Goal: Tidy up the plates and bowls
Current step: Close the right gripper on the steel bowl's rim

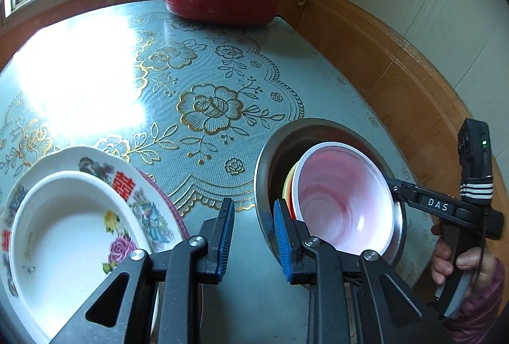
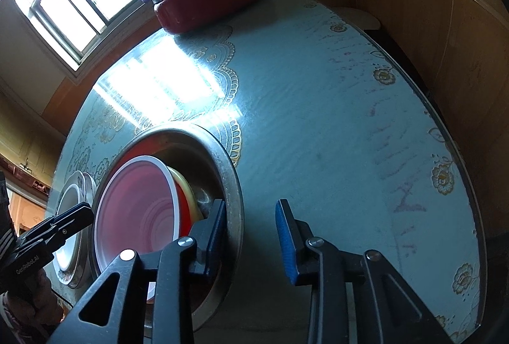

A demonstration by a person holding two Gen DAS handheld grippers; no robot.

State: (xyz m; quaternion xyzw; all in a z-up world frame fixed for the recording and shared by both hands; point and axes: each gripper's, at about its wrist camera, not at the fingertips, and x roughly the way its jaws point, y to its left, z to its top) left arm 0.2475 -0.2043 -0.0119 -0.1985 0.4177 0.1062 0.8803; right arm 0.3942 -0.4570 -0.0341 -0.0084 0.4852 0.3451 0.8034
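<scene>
Reading your tools: "DAS" on the right gripper (image 1: 389, 181), "GenRobot.AI" on the left gripper (image 2: 86, 210). Both stand spread, pinching nothing, beside the steel basin (image 1: 264, 153) holding the pink bowl (image 1: 343, 197).

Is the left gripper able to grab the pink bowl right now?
Probably yes. The left gripper hangs open right beside the pink bowl, which leans inside the steel basin. One of its fingers is near the bowl's rim, and nothing lies between.
</scene>
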